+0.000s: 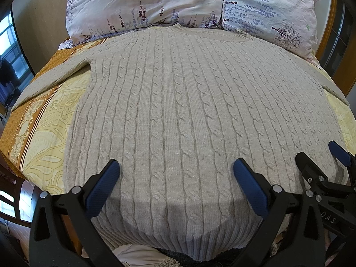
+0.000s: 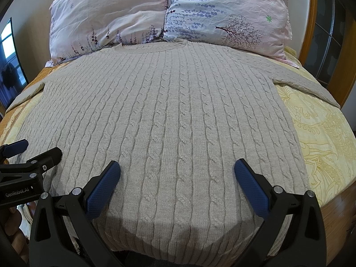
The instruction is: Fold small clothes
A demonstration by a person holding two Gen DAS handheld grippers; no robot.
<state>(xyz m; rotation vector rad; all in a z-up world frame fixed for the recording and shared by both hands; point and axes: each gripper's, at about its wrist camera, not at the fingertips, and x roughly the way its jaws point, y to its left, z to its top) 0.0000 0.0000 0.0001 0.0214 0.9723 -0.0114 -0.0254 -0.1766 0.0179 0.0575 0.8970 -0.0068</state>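
Sweater (image 1: 178, 111), beige cable-knit, lies flat on the bed (image 1: 44, 120), hem nearest at 6 o'clock, collar at 12. Left hand-held gripper (image 1: 176, 170) and right hand-held gripper (image 2: 177, 170) hover over the hem, jaws spread wide, holding nothing. Sleeves run out toward 9 and 3 o'clock. Two floral pillows (image 2: 111, 20) sit beyond the collar.

Pillows (image 1: 155, 4) crowding sweater (image 1: 178, 111) collar, seemingly.

Your bed (image 1: 44, 120), yellow-and-ochre patterned cover. Grey cable-knit sweater (image 1: 178, 111) lies flat on it, sleeves spread. Beyond the sweater's collar: two floral pillows (image 1: 144, 2), side by side.
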